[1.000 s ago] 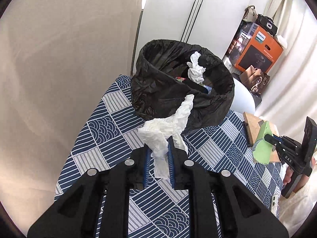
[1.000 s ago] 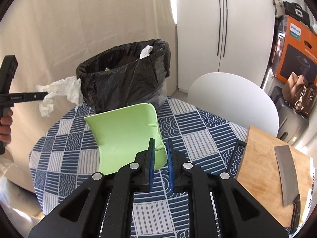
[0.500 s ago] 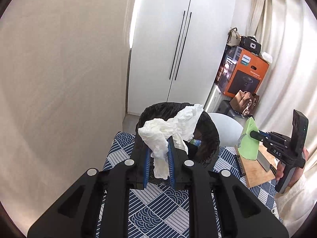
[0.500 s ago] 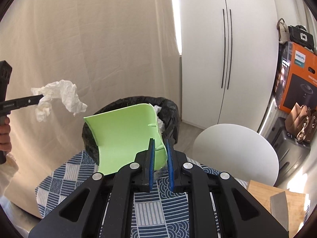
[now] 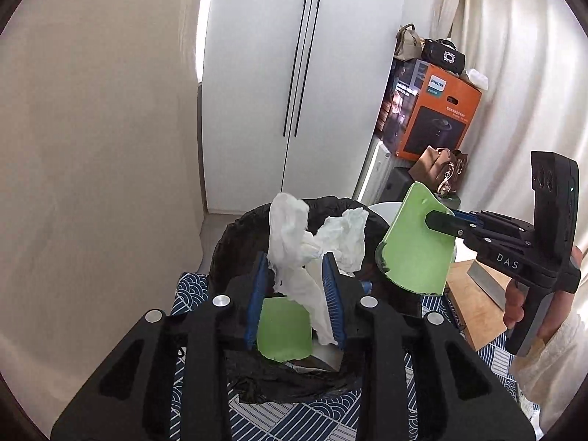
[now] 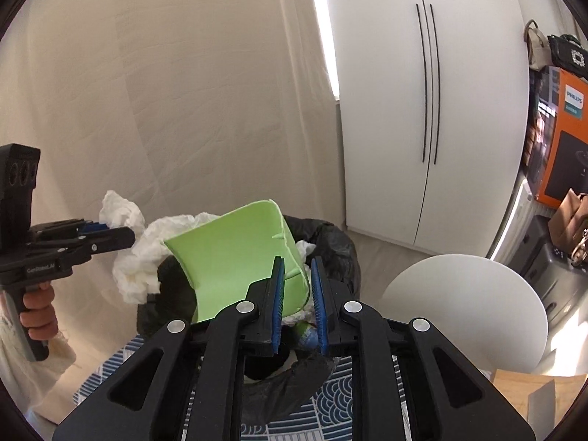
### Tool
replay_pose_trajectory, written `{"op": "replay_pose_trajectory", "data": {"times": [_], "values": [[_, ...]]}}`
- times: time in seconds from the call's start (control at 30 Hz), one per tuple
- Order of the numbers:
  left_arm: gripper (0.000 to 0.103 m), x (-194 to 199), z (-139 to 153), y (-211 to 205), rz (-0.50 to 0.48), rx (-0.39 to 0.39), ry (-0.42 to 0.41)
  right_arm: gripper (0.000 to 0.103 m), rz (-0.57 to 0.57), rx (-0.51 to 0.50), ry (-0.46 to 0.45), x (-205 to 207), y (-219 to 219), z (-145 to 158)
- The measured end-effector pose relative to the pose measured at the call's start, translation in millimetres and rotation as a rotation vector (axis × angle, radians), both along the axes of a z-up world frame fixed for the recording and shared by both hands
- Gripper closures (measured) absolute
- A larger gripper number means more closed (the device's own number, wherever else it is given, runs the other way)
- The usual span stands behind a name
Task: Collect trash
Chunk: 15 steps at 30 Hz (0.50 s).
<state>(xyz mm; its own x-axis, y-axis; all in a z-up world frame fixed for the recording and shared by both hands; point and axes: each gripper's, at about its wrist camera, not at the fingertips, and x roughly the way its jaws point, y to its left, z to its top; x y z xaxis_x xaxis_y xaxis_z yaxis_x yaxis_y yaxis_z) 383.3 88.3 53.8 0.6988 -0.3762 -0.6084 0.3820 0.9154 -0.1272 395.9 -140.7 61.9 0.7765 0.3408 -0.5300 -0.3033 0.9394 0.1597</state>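
A bin lined with a black bag [image 5: 235,242] stands on the patterned table, with green and white trash inside. My left gripper [image 5: 296,275] is above its opening, jaws apart, with a crumpled white tissue [image 5: 312,242] still hanging between the pads. In the right wrist view the tissue [image 6: 136,257] shows left of the bin [image 6: 330,246]. My right gripper [image 6: 297,279] has its jaws slightly apart around the edge of a green foam piece [image 6: 235,257], over the bin. The foam piece also shows in the left wrist view [image 5: 415,250].
A blue-and-white patterned tablecloth [image 5: 253,419] covers the table. A wooden cutting board [image 5: 474,305] with a cleaver lies right of the bin. A white chair [image 6: 463,312] stands behind the table. White wardrobe doors [image 6: 426,92] and an orange box [image 5: 437,114] are at the back.
Both grippers rose and moved over the bin. The left jaws opened around the tissue, and the right jaws have loosened on the green foam piece.
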Motion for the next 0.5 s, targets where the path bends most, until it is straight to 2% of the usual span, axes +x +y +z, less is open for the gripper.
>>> {"op": "replay_pose_trajectory", "data": {"times": [0.03,0.07,0.13,0.17,0.2,0.33,0.5], "values": [[0.036,2.0,-2.3,0.5,-0.003,0.0,-0.003,0.024,-0.017,0.002,-0.005,2.6,-0.8,-0.3],[0.019,3.5,-3.8,1.9,-0.003,-0.003,-0.006,0.018,-0.04,0.002,-0.016,3.2,-3.3,-1.0],[0.016,3.6,-6.6,5.9,0.012,0.003,-0.02,0.019,-0.054,0.005,-0.026,0.2,-9.7,-1.8],[0.008,4.3,-8.4,7.8,0.019,0.014,-0.02,0.019,-0.062,0.0,-0.022,-2.3,-14.0,-4.4],[0.006,4.0,-10.2,8.7,0.032,0.034,-0.024,0.019,-0.077,-0.015,-0.017,-4.4,-17.6,-6.5],[0.006,1.4,-17.5,7.8,0.061,0.121,-0.042,0.019,-0.103,-0.046,0.011,-13.9,-36.1,-20.8],[0.006,-4.5,-27.2,6.7,0.076,0.151,-0.036,0.018,-0.128,-0.079,0.034,-28.8,-45.8,-33.2]]}}
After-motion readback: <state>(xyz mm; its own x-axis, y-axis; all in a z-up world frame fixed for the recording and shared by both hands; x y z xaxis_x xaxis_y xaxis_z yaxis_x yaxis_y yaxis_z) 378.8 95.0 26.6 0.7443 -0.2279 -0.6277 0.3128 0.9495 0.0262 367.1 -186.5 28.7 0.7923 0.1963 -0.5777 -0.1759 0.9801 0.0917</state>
